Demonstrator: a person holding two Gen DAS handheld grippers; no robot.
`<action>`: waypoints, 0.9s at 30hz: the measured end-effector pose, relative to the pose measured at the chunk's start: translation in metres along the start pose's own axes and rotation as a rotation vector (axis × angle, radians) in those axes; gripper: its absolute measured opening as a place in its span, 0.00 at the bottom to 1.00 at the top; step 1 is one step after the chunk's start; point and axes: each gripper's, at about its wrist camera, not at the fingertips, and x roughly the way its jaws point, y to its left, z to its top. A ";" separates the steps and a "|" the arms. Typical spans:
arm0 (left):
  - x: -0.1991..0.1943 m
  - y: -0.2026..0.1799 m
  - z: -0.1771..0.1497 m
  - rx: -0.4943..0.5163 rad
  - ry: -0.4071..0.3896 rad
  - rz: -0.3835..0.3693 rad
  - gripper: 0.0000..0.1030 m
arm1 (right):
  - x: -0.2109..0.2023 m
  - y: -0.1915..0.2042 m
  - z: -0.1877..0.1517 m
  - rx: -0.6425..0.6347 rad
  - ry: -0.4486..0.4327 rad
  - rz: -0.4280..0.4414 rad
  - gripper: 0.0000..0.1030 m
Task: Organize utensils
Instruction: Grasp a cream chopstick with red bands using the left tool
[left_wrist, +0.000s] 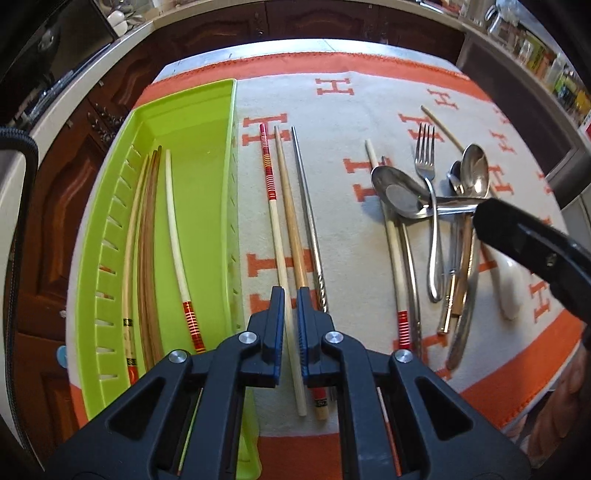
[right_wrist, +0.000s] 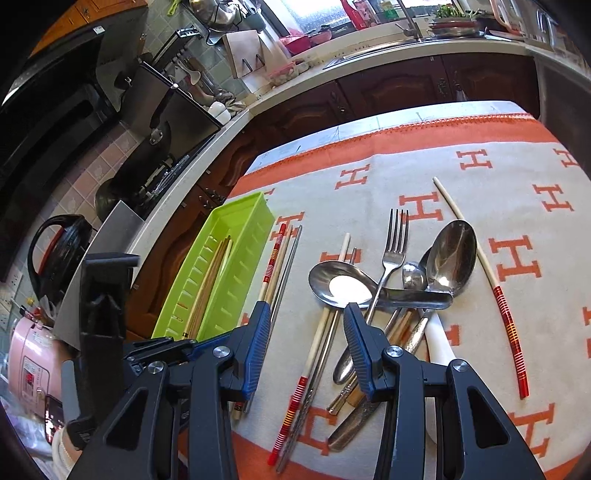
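A lime green tray (left_wrist: 110, 206) (right_wrist: 255, 210) holds several chopsticks at the table's left. Three chopsticks lie on the cloth beside it: a red-banded cream one (left_wrist: 275, 218), a wooden one (left_wrist: 291, 225) and a metal one (left_wrist: 308, 221). My left gripper (left_wrist: 291, 295) has its narrow gap around the red-banded chopstick's plain end; whether the pads press it I cannot tell. A heap of spoons (left_wrist: 402, 194) (right_wrist: 341, 284), a fork (left_wrist: 428, 173) (right_wrist: 393, 243) and more chopsticks lies at the right. My right gripper (right_wrist: 306, 314) is open and empty above that heap.
The orange and white cloth (left_wrist: 332, 110) (right_wrist: 517, 177) covers the table. A lone red-banded chopstick (right_wrist: 495, 291) lies at the far right. A white ceramic spoon (left_wrist: 511, 288) sits under the heap. Dark cabinets (right_wrist: 388, 88) and a counter stand behind.
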 end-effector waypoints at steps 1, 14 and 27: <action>0.002 -0.001 0.001 0.006 0.007 0.012 0.06 | 0.000 -0.002 0.000 0.004 -0.001 0.005 0.41; 0.014 -0.009 0.005 0.039 0.053 0.081 0.04 | -0.002 -0.015 0.001 0.026 -0.013 0.012 0.41; 0.016 -0.011 0.009 0.029 0.098 0.056 0.03 | -0.003 -0.015 0.000 0.043 -0.019 0.018 0.41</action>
